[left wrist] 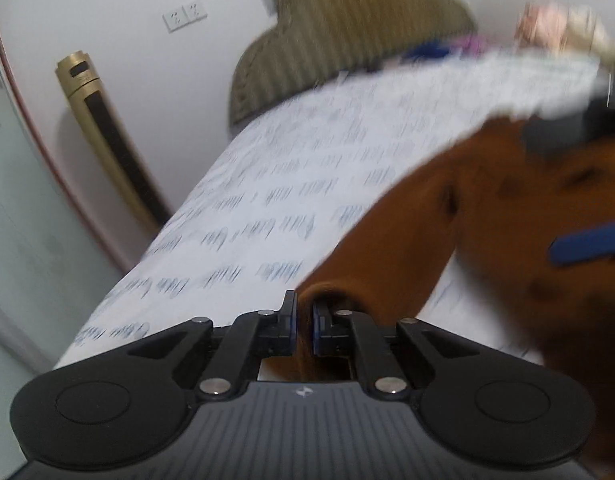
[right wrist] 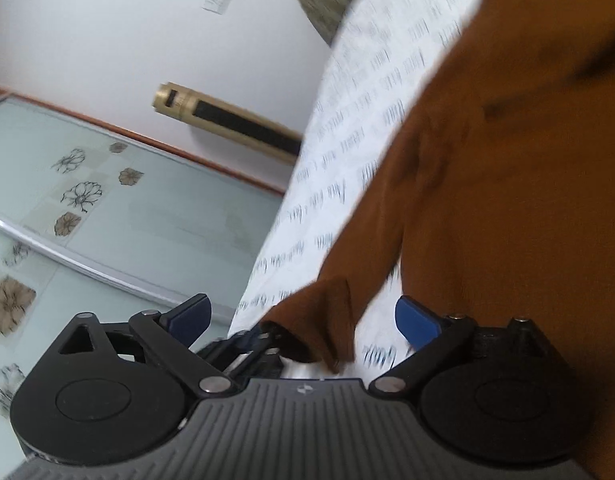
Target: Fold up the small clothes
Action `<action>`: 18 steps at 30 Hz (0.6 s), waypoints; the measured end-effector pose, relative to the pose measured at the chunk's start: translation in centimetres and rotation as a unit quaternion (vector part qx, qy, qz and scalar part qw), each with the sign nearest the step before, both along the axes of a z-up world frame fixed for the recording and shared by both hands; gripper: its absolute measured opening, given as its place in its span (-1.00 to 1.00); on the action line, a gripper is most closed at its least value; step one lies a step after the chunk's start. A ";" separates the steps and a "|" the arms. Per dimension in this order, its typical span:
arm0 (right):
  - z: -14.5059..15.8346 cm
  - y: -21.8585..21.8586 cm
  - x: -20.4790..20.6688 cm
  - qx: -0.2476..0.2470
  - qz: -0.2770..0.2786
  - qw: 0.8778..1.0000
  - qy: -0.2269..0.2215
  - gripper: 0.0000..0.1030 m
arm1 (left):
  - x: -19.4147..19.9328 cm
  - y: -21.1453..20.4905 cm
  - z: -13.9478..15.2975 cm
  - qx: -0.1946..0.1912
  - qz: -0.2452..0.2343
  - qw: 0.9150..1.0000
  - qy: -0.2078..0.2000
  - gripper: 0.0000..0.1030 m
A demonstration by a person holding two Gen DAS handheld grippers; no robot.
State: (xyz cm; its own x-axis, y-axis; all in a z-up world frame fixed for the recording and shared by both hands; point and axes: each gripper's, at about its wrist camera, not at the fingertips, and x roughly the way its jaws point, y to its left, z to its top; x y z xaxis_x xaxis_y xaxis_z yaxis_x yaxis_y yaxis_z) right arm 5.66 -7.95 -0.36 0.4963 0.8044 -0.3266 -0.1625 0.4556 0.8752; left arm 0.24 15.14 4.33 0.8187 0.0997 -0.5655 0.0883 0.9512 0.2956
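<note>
Left wrist view: My left gripper (left wrist: 303, 322) is closed on the cuff of a brown garment (left wrist: 487, 216); cloth fills the narrow gap between the jaws at bottom centre. I judge this pinch serves to carry the sleeve for a fold. From the jaws, the sleeve runs up and right across the frame, widening into the garment body at the right edge. Its long axis therefore points from bottom centre to upper right. The garment lies over a white printed bedsheet (left wrist: 267, 200). A blue finger of the right gripper (left wrist: 587, 244) shows at the right edge, against the cloth. An olive headboard (left wrist: 347, 40) stands at top centre. A gold column (left wrist: 103, 132) leans at left.

Right wrist view: My right gripper (right wrist: 303, 320) is wide open; its blue pads sit far apart at lower centre, and nothing lies between them. I judge it is free to take a second hold. The garment fills the right half of the frame. The sleeve descends to lower centre, where the left gripper (right wrist: 259, 340) clamps its end. Blur hides the finer folds.
</note>
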 end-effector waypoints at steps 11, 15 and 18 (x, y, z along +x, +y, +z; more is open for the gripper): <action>2.6 -1.9 -1.0 -0.194 -0.026 0.974 -0.113 0.97 | 2.5 -5.9 6.9 -0.063 -0.096 0.992 -0.044 -0.86; 2.2 -0.5 -1.6 -0.243 0.024 0.956 -0.162 0.96 | 2.8 -6.1 6.9 -0.050 -0.086 0.994 -0.047 -0.85; 1.7 1.6 -1.0 -0.281 0.069 0.934 -0.210 0.86 | 2.6 -5.2 6.3 -0.034 -0.055 0.997 -0.043 -0.82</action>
